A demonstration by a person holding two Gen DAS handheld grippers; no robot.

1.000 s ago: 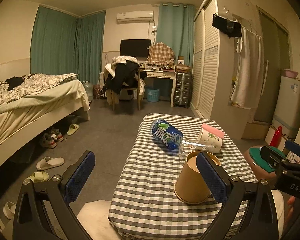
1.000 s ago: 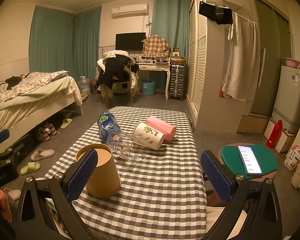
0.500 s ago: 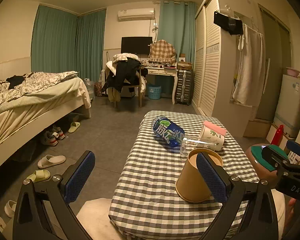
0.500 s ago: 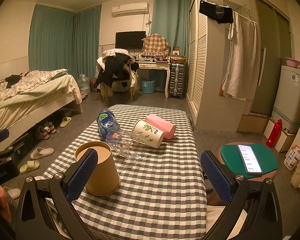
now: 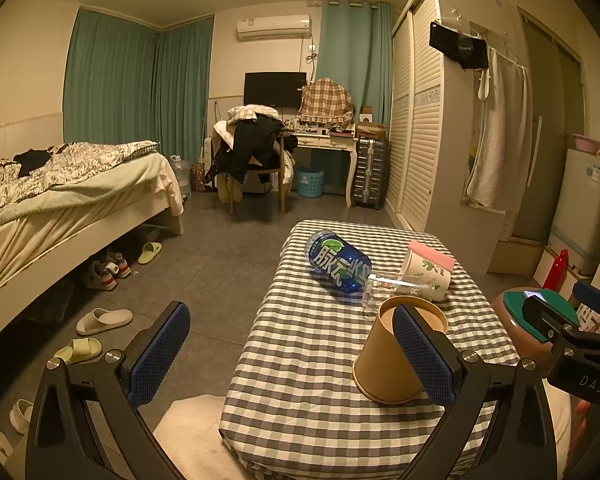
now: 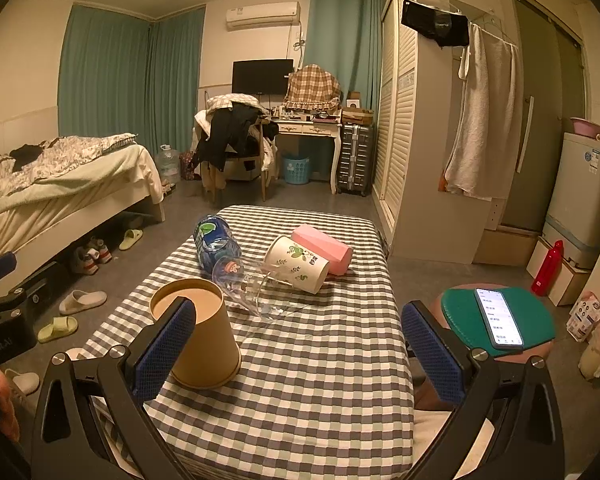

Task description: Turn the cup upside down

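Status: the flip is not yet done. The brown paper cup (image 6: 196,332) stands on the checked surface (image 6: 320,380) with its wide end down and its narrow end up, yet that upper end shows a recessed lighter face; whether this is the open mouth or the base cannot be told for certain. It sits near the front left part of the surface, at about 8 o'clock from the surface centre in the right wrist view.

Left claw (image 5: 292,352): jaws spread wide, holding nothing; its right pad overlaps the cup in view, contact not confirmed. Right claw (image 6: 300,352): jaws spread wide, empty; its left pad lies in front of the cup.

Remaining, as judged: close on the cup, lift, invert, set down.

Other containers, all lying on their sides at about 12 o'clock from the cup:
- blue drink bottle (image 6: 214,242), contents not visible.
- clear glass cup (image 6: 252,288), appears empty.
- white floral cup (image 6: 298,264), interior hidden.
- pink cup (image 6: 324,248), interior hidden.
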